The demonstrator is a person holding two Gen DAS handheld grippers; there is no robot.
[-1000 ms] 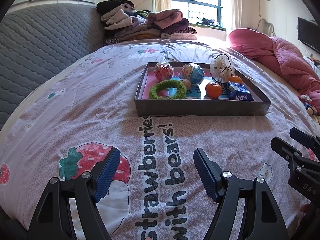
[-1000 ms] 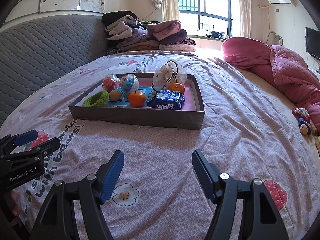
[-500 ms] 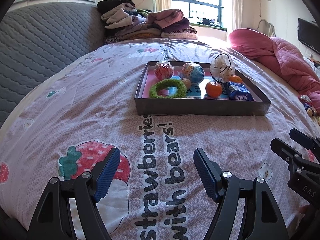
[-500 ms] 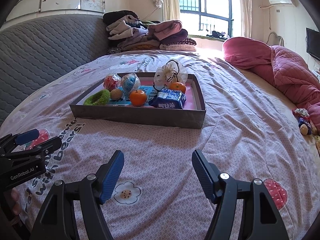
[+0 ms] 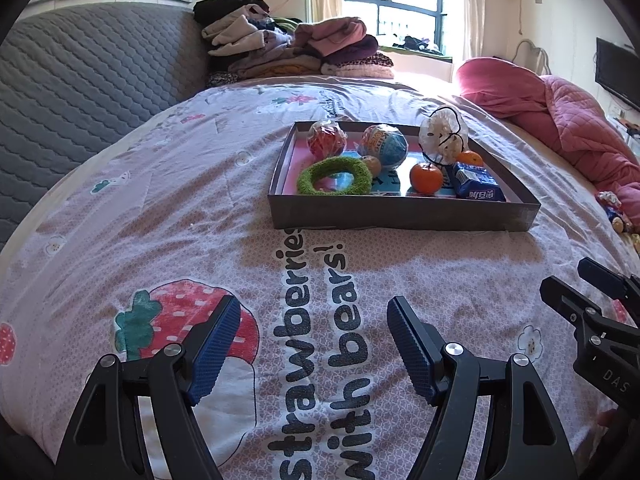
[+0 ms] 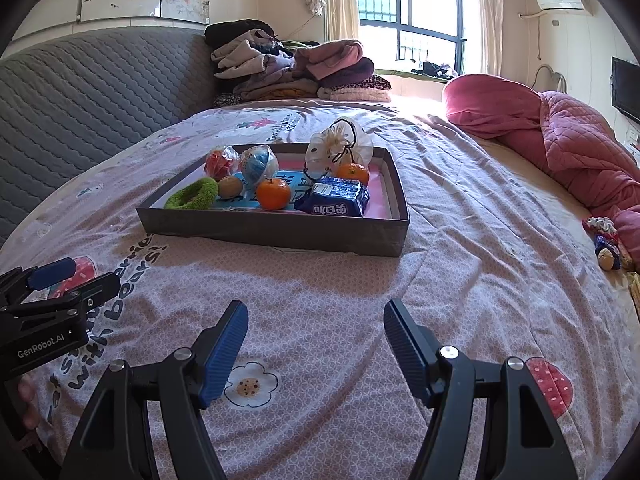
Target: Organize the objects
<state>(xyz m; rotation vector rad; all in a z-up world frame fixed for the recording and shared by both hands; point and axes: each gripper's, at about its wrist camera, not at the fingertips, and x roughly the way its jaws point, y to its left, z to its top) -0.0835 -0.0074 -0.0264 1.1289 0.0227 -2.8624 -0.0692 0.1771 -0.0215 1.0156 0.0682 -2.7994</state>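
Observation:
A shallow dark tray (image 5: pixel 400 213) (image 6: pixel 272 229) lies on the bed ahead of both grippers. In it are a green fuzzy ring (image 5: pixel 334 176) (image 6: pixel 192 194), a red wrapped ball (image 5: pixel 326 138) (image 6: pixel 218 163), a blue wrapped ball (image 5: pixel 383 145) (image 6: pixel 259 166), two tangerines (image 5: pixel 426 177) (image 6: pixel 273 193), a blue packet (image 5: pixel 476 187) (image 6: pixel 337 199), a small brown fruit (image 6: pixel 230 186) and a white drawstring pouch (image 5: pixel 443 134) (image 6: pixel 339 149). My left gripper (image 5: pixel 314 322) hangs open and empty over the printed sheet, short of the tray. My right gripper (image 6: pixel 316 324) is open and empty too.
A grey quilted headboard (image 5: pixel 80 80) runs along the left. Folded clothes (image 5: pixel 292 52) are piled at the far end. A pink quilt (image 6: pixel 560 136) lies bunched at the right, with small toys (image 6: pixel 606 240) near the bed's right edge.

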